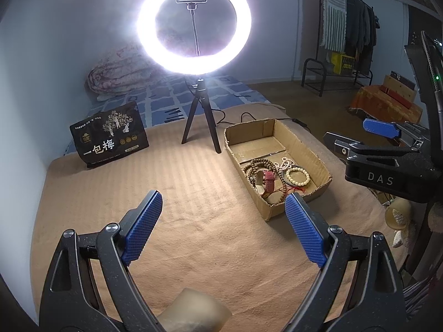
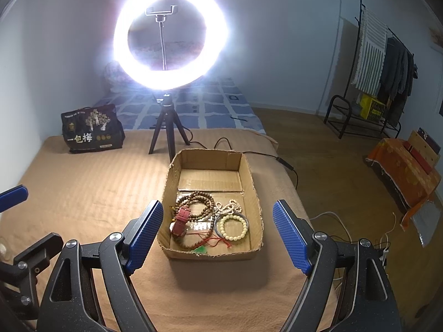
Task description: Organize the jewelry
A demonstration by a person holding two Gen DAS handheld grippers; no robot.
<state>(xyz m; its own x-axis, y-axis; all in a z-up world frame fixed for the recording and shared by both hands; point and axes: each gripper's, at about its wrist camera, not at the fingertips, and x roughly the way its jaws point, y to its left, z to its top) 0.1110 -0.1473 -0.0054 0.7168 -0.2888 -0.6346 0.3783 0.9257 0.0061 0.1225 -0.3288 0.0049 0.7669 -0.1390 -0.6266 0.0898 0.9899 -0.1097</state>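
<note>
Left gripper (image 1: 223,210): jaws spread wide, holding nothing, above bare tan blanket (image 1: 180,182) left of the cardboard box (image 1: 304,149).
Right gripper (image 2: 218,218): jaws spread wide, holding nothing, over the box's near end.
Jewelry: brown bead strand (image 2: 200,203), red watch strap (image 2: 181,217), cream bead bracelet (image 2: 232,227), all heaped in the box's near half.
Behind: ring light (image 2: 169,41) on tripod, black bag (image 2: 91,128).
Blanket's right edge just beyond the box; wood floor (image 2: 326,144) past it.
</note>
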